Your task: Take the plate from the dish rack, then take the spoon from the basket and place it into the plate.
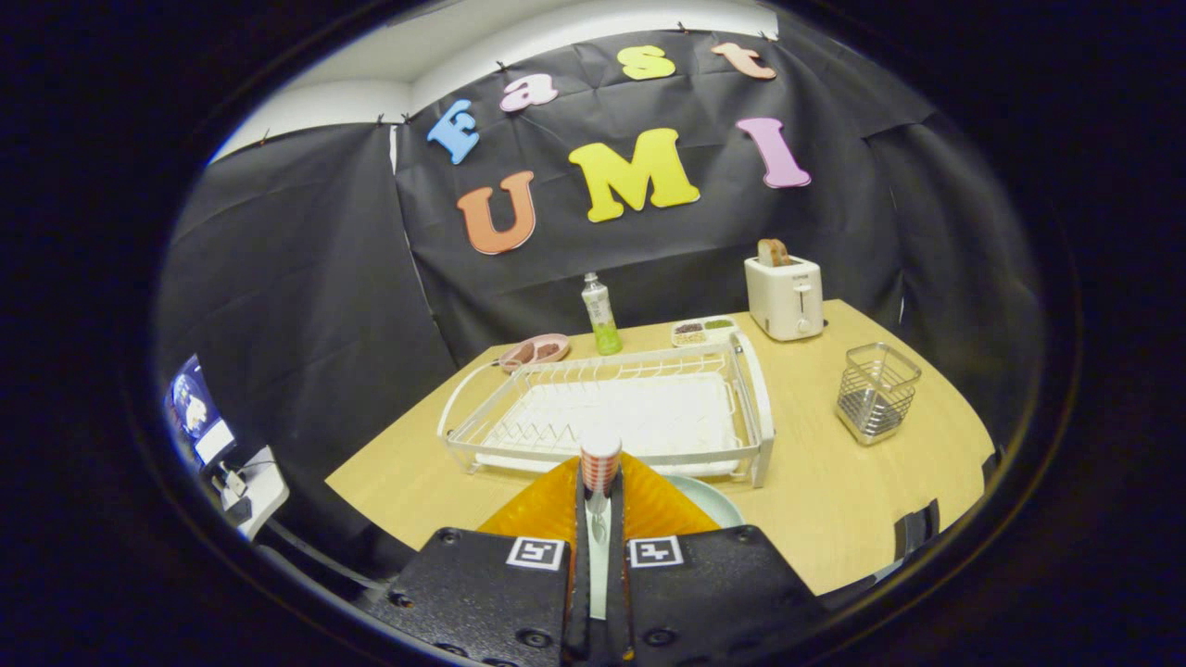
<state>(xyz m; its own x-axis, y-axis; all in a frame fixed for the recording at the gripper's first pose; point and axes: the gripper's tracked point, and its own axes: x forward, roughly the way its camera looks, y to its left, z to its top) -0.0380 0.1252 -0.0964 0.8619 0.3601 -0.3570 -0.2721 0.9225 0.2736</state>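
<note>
Gripper view: my gripper [600, 482] pinches the spoon [599, 463] above the plate [713, 500] before the rack [611, 412]; I'd lower, then release gently.

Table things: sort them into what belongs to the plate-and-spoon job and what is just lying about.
Job:
- dish rack
- plate, just below the fingers, near the rack
- spoon, clamped upright in the gripper
- wire basket

Lying about:
- toaster with bread
- bottle
- pink dish
- snack tray
</note>
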